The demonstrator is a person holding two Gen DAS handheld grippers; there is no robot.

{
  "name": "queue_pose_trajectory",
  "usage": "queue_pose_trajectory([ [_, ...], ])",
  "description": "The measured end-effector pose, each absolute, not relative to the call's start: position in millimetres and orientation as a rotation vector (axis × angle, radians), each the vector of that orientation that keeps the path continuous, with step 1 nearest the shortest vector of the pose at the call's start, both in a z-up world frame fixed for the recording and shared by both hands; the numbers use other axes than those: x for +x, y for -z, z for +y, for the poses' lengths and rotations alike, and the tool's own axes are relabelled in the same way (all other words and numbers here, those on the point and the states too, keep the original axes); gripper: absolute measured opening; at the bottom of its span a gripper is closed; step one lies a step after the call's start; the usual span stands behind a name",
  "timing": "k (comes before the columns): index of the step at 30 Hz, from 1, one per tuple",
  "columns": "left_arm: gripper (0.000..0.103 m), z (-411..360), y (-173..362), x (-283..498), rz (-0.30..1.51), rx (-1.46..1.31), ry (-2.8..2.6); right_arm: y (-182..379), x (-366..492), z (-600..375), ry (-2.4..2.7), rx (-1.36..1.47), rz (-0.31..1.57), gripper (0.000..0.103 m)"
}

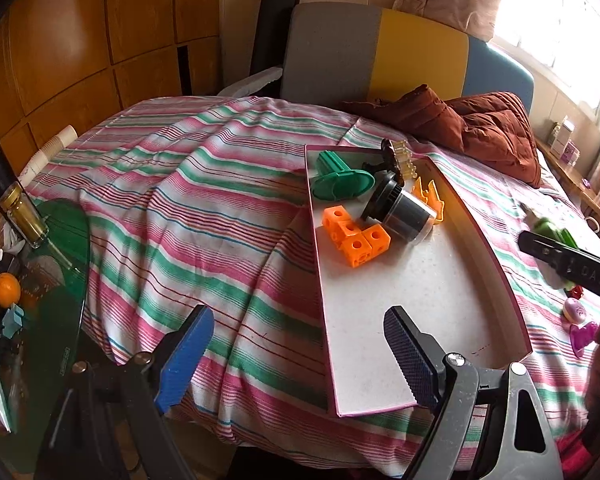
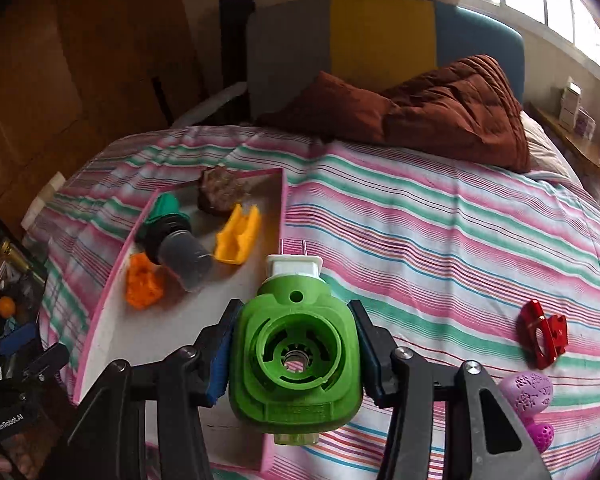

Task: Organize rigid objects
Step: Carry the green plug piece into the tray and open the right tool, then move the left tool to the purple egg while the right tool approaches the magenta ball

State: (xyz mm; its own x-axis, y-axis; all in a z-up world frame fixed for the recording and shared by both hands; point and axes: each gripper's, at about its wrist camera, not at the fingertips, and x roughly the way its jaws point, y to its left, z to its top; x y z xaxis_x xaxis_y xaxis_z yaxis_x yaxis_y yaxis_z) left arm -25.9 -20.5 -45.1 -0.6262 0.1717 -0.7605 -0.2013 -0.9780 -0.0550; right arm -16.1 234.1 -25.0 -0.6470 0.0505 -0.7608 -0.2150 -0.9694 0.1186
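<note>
Clamped in my right gripper (image 2: 296, 354), the green plastic fitting (image 2: 294, 360) could clip the pink tray's (image 2: 274, 420) near wall and tip it on the soft bed, while my left gripper (image 1: 296, 356) hangs spread and empty.

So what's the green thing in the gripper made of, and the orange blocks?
The green thing, held by the right gripper, looks like matte moulded plastic: one even colour, dull sheen, ridged rings. The orange blocks look like glossier hard plastic, with crisp edges and round holes. That's likely, not certain.

A pink-edged white tray (image 1: 420, 320) is lying on a pink, green and white striped bedspread (image 1: 204, 200), holding orange cubes (image 1: 354, 236), a dark green piece (image 1: 338, 178) and a yellow piece (image 2: 238, 240), beside a rust-brown quilt (image 2: 440, 108).
</note>
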Motion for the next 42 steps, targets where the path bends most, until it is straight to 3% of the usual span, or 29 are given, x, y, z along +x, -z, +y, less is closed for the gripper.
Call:
queue_pose_trajectory([
  [10,0.087,-20,47,-27,0.049,-1.249,-2.649,47,-61,185,-2.715,-1.382,0.059,0.052],
  [17,0.087,-22,51,-30,0.047,-1.27,-2.646,72,-83,186,-2.66,-1.433,-0.006,0.053],
  [27,0.087,-25,50,-31,0.042,-1.269,-2.651,54,-65,195,-2.763,-1.343,0.146,0.053],
  [42,0.087,-5,38,-24,0.111,-1.205,-2.624,28,-4,244,-2.646,-1.165,0.113,0.053],
])
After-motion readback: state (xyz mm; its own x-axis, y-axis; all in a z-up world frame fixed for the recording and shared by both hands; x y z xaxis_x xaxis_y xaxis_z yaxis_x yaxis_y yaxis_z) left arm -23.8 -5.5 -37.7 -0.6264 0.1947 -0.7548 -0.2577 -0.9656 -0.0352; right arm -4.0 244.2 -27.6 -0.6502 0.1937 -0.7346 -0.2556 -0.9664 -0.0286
